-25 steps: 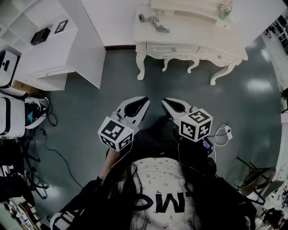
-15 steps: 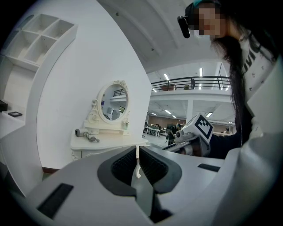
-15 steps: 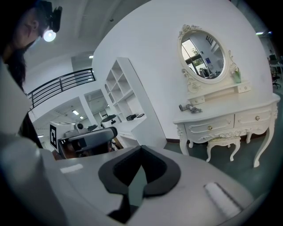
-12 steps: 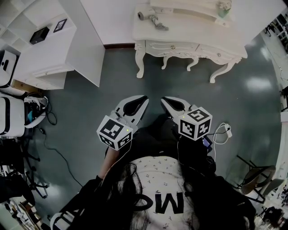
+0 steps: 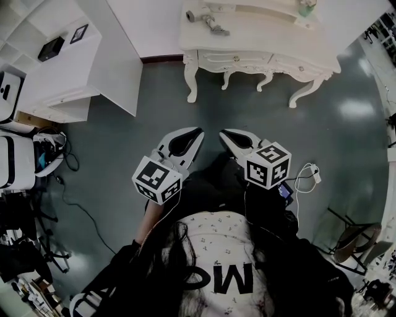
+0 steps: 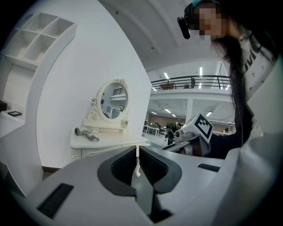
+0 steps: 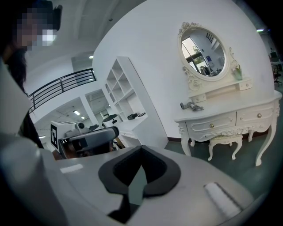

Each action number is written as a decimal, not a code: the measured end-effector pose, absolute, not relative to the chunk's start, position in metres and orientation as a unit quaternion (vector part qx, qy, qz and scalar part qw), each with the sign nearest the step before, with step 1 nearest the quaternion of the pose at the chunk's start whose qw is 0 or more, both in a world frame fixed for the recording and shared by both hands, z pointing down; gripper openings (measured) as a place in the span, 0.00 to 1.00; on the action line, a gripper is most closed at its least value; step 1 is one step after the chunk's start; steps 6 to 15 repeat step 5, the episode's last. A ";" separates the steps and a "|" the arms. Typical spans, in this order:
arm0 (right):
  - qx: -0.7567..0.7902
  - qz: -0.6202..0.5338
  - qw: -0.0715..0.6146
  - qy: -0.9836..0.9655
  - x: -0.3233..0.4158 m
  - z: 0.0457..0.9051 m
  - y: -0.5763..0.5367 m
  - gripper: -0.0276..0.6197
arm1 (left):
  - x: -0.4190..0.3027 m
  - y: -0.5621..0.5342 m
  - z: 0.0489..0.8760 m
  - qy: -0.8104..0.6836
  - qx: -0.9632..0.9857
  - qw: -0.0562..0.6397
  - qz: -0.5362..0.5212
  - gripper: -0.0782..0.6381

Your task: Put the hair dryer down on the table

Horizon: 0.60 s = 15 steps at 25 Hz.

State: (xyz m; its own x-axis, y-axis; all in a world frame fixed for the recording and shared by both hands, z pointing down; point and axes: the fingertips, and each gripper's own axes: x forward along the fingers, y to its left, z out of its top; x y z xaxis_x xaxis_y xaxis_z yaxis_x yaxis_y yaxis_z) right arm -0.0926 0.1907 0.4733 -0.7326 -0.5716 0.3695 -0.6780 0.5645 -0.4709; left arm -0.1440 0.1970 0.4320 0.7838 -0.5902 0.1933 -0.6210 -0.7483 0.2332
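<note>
The hair dryer (image 5: 202,19) lies on the white desk (image 5: 272,40). The left tool (image 5: 197,132) and the right tool (image 5: 223,133) are both closed tight and empty, far from the desk.

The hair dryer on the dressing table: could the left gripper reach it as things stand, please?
Probably not: the left gripper, jaws shut, is held by the person's body, with floor between it and the hair dryer. Nothing blocks the way.

- One hair dryer (image 5: 207,23)
- One table (image 5: 266,34)
- One oval mirror (image 7: 204,52)
- One stool (image 7: 225,140)
- One white shelf unit (image 5: 114,56)
- Two grippers: left gripper (image 5: 197,132), right gripper (image 5: 224,134)
</note>
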 end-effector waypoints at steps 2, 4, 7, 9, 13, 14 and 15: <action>0.355 0.303 0.088 -0.880 -0.092 0.474 0.190 0.06 | -0.143 0.196 0.432 -0.325 0.933 0.143 0.054 0.11; 0.354 0.304 0.089 -0.880 -0.091 0.475 0.188 0.06 | -0.143 0.195 0.432 -0.326 0.933 0.143 0.053 0.11; 0.353 0.304 0.090 -0.880 -0.091 0.475 0.187 0.06 | -0.143 0.194 0.432 -0.326 0.933 0.143 0.053 0.11; 0.353 0.304 0.090 -0.880 -0.091 0.475 0.187 0.06 | -0.143 0.194 0.432 -0.326 0.933 0.143 0.053 0.11; 0.353 0.304 0.090 -0.880 -0.091 0.475 0.187 0.06 | -0.143 0.194 0.432 -0.326 0.933 0.143 0.053 0.11; 0.353 0.304 0.090 -0.880 -0.091 0.475 0.187 0.06 | -0.143 0.194 0.432 -0.326 0.933 0.143 0.053 0.11; 0.353 0.304 0.090 -0.880 -0.091 0.475 0.187 0.06 | -0.143 0.194 0.432 -0.326 0.933 0.143 0.053 0.11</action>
